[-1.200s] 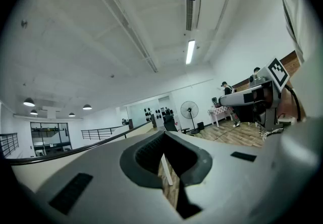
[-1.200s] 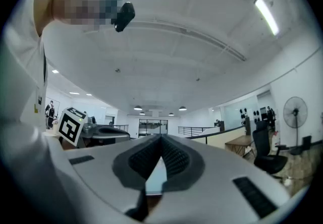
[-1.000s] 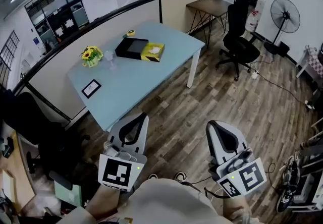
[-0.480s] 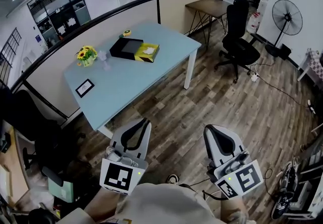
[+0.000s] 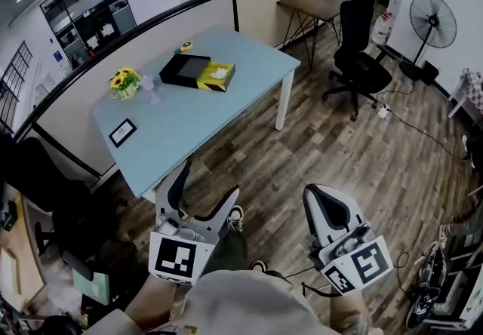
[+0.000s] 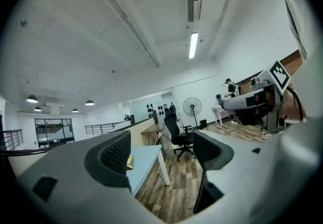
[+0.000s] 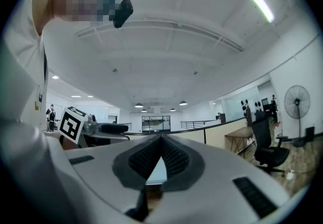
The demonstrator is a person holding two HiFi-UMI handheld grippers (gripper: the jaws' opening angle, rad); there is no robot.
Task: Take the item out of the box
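Whereas both grippers were closed a second ago, the left gripper (image 5: 210,179) has just been opening and now gapes wide with nothing between its jaws; the right gripper (image 5: 312,195) stays closed and empty. Well ahead, the black box (image 5: 183,68) lies on the blue table (image 5: 189,126), a yellow item (image 5: 216,75) touching its side, slightly further left in view.
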